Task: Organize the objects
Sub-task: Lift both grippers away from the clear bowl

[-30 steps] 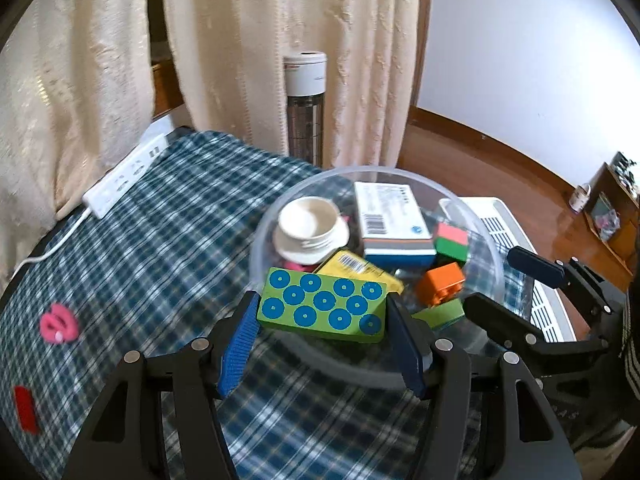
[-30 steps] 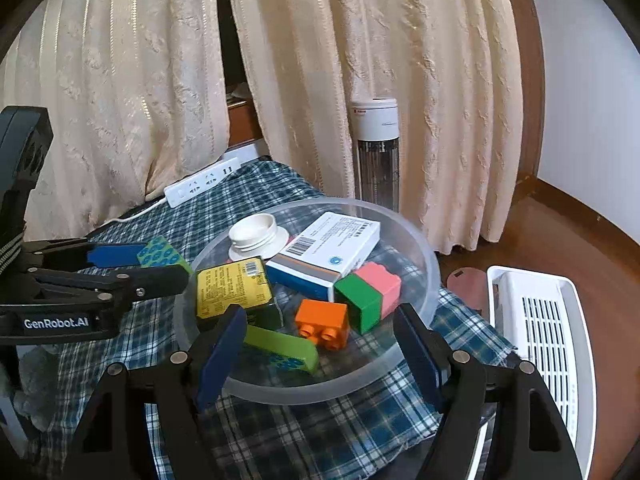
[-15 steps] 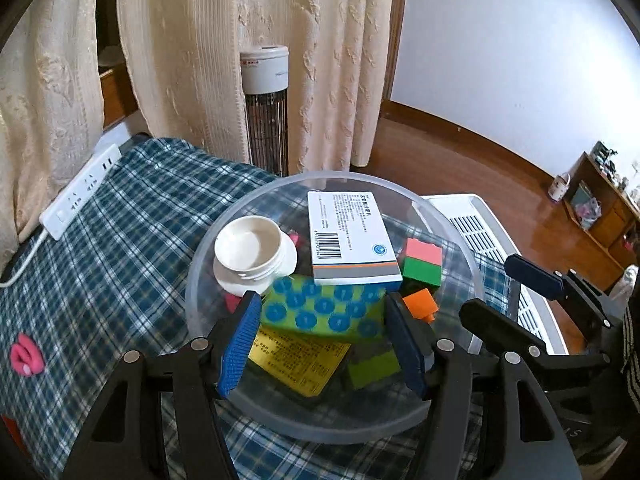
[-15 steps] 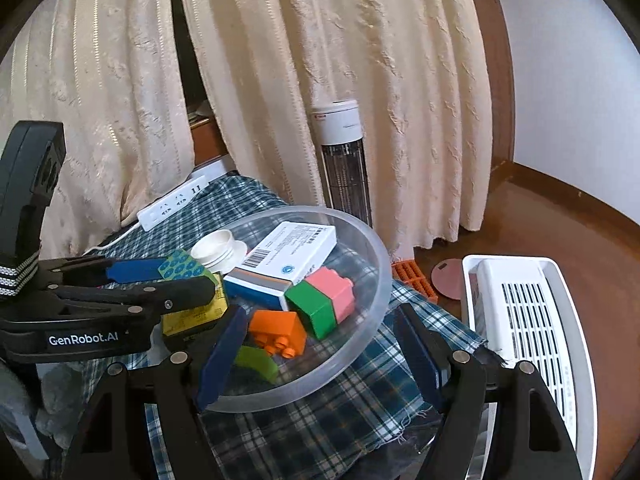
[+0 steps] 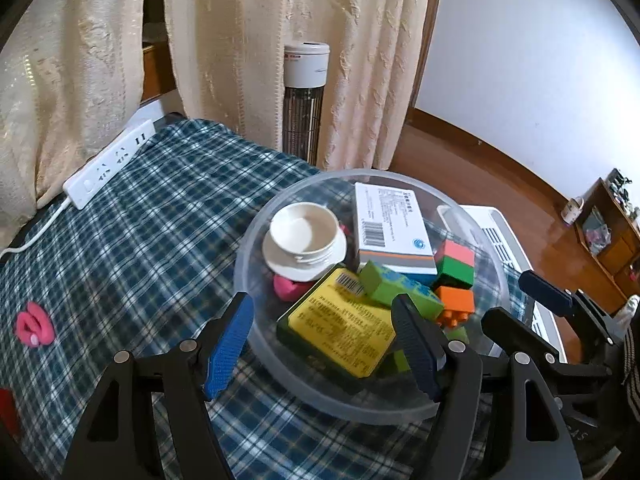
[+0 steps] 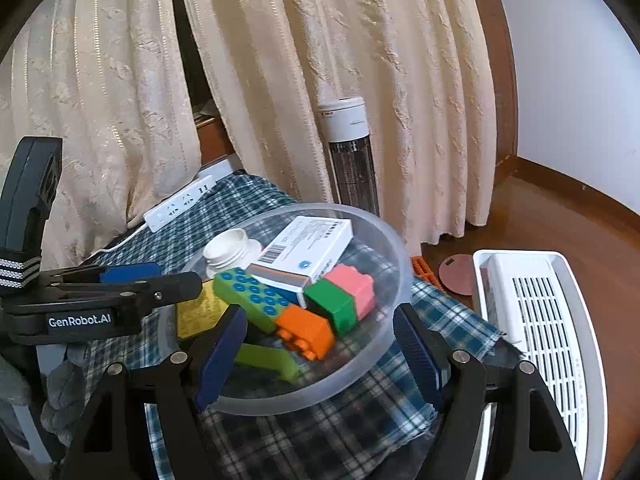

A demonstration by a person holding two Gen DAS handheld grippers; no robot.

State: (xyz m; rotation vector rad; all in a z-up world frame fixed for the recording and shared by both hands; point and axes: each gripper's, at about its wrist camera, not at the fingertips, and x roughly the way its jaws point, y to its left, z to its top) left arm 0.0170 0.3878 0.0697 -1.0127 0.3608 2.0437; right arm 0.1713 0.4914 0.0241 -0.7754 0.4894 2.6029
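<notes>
Left gripper [image 5: 322, 344] opening above the near rim of the clear bowl [image 5: 256, 248], nothing pressed between its blue pads; green studded block [image 5: 394, 286] lying loose in the bowl, leaning on the yellow box [image 5: 340, 330] beside the white medicine box [image 5: 390, 224]. Right gripper [image 6: 320, 354] spread wide and empty at the bowl's near right side. Pink clip [image 5: 34, 324] far left on the plaid cloth [image 5: 160, 216].

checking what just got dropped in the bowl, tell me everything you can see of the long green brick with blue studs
The long green brick is a plastic toy block, lime green, with two rows of round blue studs on top. It lies tilted in the clear bowl, free of both grippers, leaning across the yellow box, one end by the white medicine box, the other touching the orange brick.
</notes>
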